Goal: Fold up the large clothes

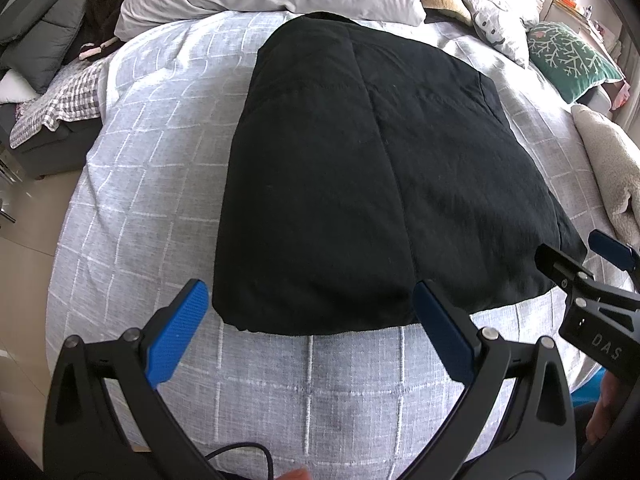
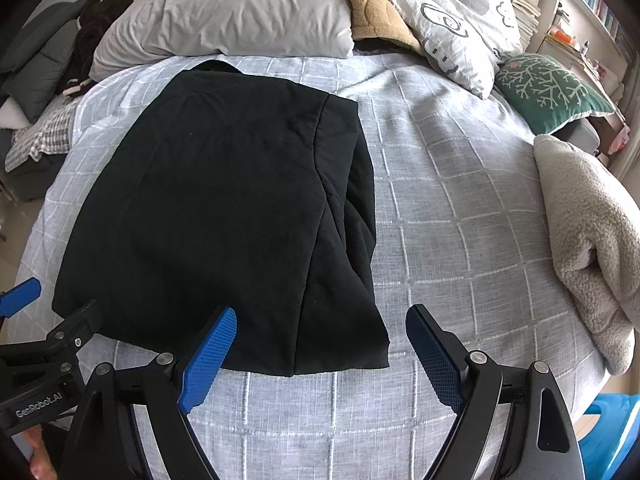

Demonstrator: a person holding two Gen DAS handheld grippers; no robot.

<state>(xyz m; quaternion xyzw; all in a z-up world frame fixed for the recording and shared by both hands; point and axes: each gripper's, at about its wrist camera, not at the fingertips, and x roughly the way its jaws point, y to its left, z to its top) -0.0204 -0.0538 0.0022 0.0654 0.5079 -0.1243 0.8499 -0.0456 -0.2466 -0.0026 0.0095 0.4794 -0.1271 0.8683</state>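
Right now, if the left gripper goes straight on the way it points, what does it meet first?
Most likely the near hem of the black folded garment, which lies just ahead of the open left gripper on the grey checked bedcover. Depth is unclear; it could touch the bedcover first.

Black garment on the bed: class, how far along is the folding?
Done: the black garment lies as a tidy rectangle on the checked bedspread, one side flap tucked over. In hand: nothing; the left gripper and right gripper hang open at its near edge. Left: probably folding it in half.
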